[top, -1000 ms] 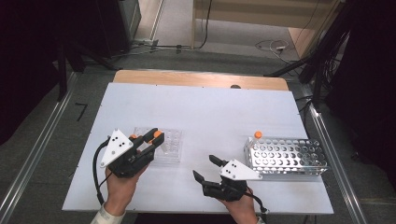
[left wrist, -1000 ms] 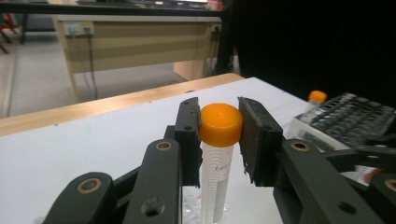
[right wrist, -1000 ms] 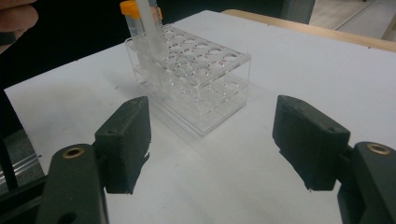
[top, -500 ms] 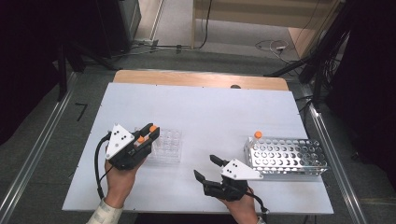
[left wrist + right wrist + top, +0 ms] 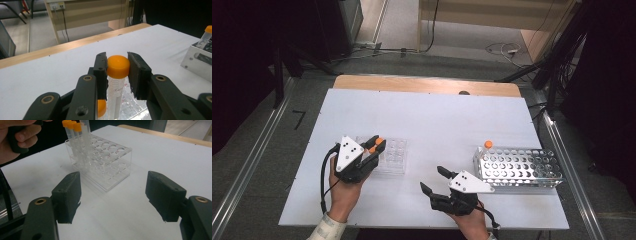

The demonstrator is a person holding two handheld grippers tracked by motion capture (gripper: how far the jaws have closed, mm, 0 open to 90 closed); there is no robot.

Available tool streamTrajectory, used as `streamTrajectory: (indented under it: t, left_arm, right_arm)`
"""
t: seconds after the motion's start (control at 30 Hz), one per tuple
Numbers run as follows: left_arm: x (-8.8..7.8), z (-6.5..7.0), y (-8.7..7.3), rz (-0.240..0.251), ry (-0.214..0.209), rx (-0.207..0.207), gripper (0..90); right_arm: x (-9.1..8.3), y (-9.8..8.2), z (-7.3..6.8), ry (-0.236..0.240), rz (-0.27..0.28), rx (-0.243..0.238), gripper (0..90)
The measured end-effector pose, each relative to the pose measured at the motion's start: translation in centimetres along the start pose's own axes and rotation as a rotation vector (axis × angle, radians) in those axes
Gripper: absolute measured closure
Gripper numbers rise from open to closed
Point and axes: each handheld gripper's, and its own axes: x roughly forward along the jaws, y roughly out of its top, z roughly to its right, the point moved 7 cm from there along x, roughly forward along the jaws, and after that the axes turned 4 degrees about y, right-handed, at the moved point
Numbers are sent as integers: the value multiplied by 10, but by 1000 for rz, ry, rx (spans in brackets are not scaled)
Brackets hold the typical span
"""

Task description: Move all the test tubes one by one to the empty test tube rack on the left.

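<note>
A white bench (image 5: 432, 125) stands in a dim lab, with a wooden strip along its far edge and cables on the floor beyond. On its left part sits a clear rack (image 5: 391, 156); on its right part sits a metal rack (image 5: 518, 169), well apart from the first.

The left gripper (image 5: 117, 67) is pinching the orange cap of a tube (image 5: 115, 87), one jaw on each side of the cap. The tube stands upright over the clear rack, its lower end hidden behind the jaws, so whether it is seated in a well or already lifted clear cannot be told. Two other orange-capped tubes (image 5: 75, 137) stand with it at the rack's near-left corner, as seen from the right gripper view.

The right gripper (image 5: 434, 181) rests low over the bare bench between the two racks, jaws spread wide with nothing between them.

One capped tube (image 5: 487, 148) already stands at the far-left corner of the metal rack; its remaining holes look empty.

Judged progress: the work appears to be moving tubes from the clear rack to the metal one. One transfer looks done, a second is at the grasp stage, and two more tubes remain. The carry across the bench and the insertion are not yet done.
</note>
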Motion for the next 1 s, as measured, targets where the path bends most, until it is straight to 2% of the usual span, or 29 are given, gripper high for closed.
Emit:
streamTrajectory:
  t: [0.5, 0.53, 0.6, 0.67, 1.0]
  left_arm:
    - [2, 0, -8, -18, -1, -10, 695]
    - [1, 0, -8, -16, -4, -15, 675]
    - [1, 0, -7, -21, -16, -22, 557]
    - [0, 0, -6, -15, -11, -29, 482]
    - [-7, -1, -2, -5, 4, -73, 267]
  right_arm:
    - [-1, -1, 0, -1, -1, -2, 273]
    - [-1, -1, 0, -2, 0, -2, 273]
    - [-1, -1, 0, -3, 1, -2, 273]
    - [-1, 0, 1, -3, 2, -2, 273]
    - [-3, 0, 3, -13, 7, 0, 273]
